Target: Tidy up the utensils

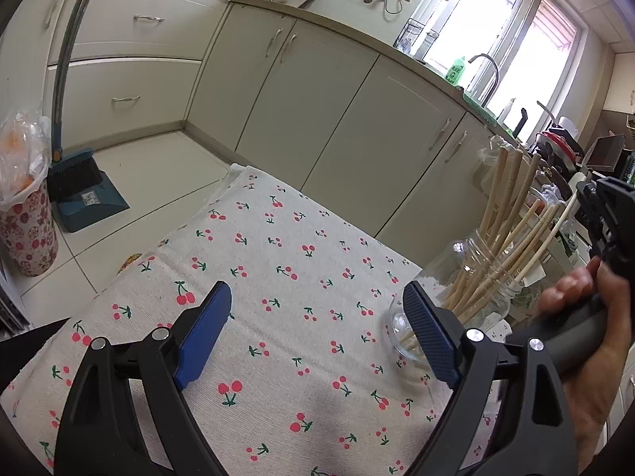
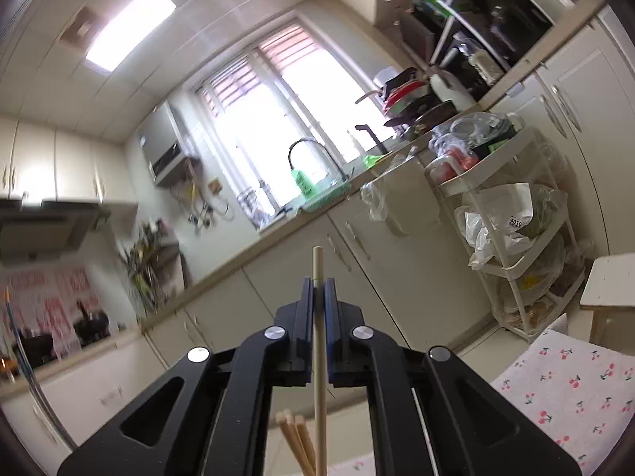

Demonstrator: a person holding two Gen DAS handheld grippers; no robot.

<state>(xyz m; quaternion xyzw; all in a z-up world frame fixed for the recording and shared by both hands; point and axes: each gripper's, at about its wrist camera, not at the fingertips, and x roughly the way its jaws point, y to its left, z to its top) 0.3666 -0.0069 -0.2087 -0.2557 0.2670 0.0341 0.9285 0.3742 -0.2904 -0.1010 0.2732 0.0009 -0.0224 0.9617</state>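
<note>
A clear glass jar stands on the cherry-print tablecloth at the right, holding several wooden chopsticks upright. My left gripper is open and empty, low over the cloth, its right finger just in front of the jar. My right gripper is shut on a single pale chopstick, which runs up between the pads and sticks out past them. Other chopstick tops show below it. In the left wrist view the right gripper's body and the hand holding it sit above and right of the jar.
Cream cabinets run behind the table. A dustpan and broom and a floral bin stand on the floor at left. A white storage rack with bags stands at right. A sink tap is under the window.
</note>
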